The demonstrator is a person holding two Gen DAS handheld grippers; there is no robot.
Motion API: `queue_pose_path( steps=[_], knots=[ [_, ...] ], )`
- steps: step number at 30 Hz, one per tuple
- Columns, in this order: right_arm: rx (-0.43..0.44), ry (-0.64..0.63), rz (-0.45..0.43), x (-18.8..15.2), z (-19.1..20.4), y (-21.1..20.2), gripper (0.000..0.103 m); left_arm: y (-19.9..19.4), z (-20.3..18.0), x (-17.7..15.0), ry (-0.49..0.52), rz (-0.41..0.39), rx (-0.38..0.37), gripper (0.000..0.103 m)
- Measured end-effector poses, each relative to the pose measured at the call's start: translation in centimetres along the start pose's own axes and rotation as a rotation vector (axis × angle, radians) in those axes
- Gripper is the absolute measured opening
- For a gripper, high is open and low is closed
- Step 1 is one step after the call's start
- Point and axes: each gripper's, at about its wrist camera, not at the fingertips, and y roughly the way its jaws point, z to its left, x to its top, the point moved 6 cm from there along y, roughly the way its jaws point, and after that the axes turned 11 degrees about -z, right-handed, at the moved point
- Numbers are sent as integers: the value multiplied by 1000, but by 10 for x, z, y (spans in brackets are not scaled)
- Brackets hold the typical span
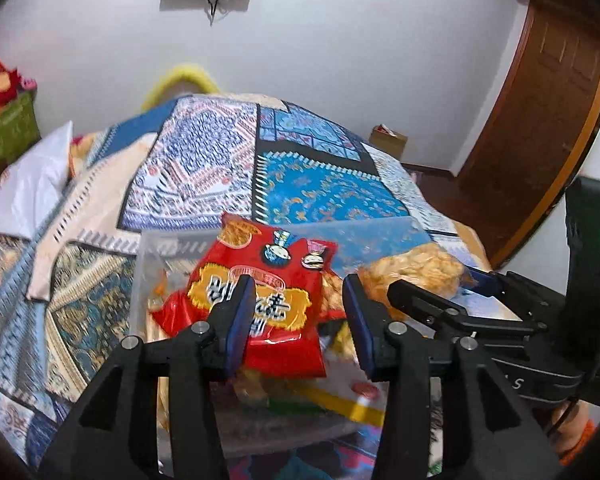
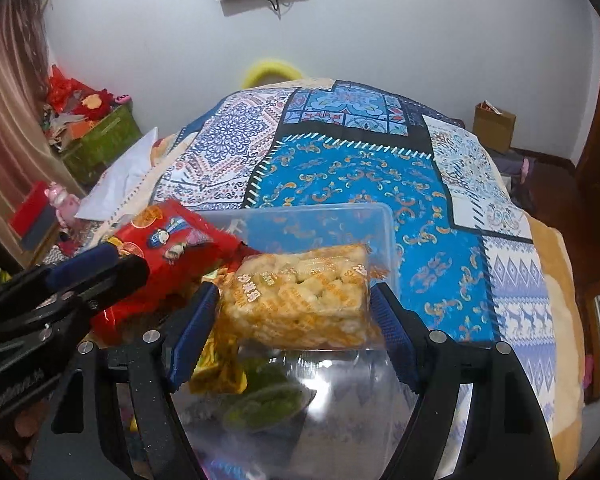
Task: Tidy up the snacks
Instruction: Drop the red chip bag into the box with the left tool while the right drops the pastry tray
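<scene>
Two snacks: rice-cracker pack [image 2: 300, 300] between right hand-held gripper [image 2: 296, 332] fingers.

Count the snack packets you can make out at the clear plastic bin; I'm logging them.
4, maybe more hidden: red noodle-snack bag between the left gripper fingers; clear-wrapped puffed-rice cake between the right gripper fingers; yellow packet and green packet inside the clear plastic bin.

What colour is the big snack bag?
Red snack bag, with yellow lettering; clearest in the left wrist view.
</scene>
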Motion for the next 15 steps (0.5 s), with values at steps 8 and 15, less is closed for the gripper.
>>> queue_pose_path(
  steps=[8,15],
  knots=[
    [7,-32,-79,10,10,-48,75,-50,-5,5,21,-41,-26,50],
    [13,-56,-121,2,23,-86,76,-99,9,-2,61,-72,14,56]
  ],
)
